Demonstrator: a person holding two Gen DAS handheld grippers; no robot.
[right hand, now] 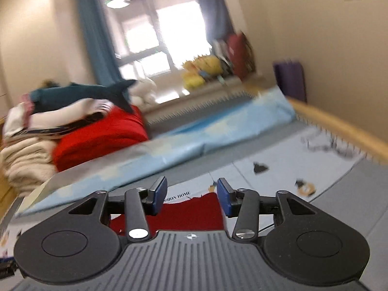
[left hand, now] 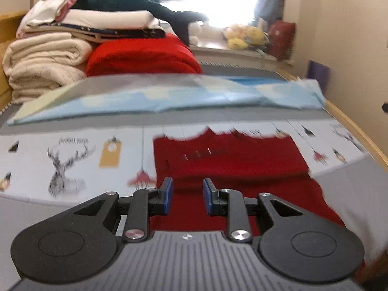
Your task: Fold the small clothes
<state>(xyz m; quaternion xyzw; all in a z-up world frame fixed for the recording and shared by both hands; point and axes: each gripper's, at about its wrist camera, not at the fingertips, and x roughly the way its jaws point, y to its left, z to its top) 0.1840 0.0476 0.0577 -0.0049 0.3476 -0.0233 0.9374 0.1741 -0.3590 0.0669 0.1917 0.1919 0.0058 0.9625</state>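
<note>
Left gripper (left hand: pixel 187 195): blue pads parted by a moderate gap, nothing between them, held just above the near part of the red garment (left hand: pixel 230 160). Garment lies spread flat on the printed mat (left hand: pixel 72 155), with a fold line crossing it partway up and its far edge scalloped against the mat; small pale lettering on the upper panel, too blurred to read. Right gripper (right hand: pixel 191 195): pads likewise apart, gap empty, tilted view; the red garment (right hand: pixel 189 212) shows only as a strip below and between the fingers, contact cannot be told. Mat carries a deer drawing and small tag motifs. Beyond the mat, a light blue sheet (left hand: pixel 169 99) lies across the grey bed surface. Farther back left, a red blanket (left hand: pixel 143 55) beside a cream quilt (left hand: pixel 43 65), folded linens stacked on top, a dark teal plush shark (left hand: pixel 145 7) on the pile. Window sill behind holds yellow plush toys (left hand: pixel 245 36); frames motion-blurred
</note>
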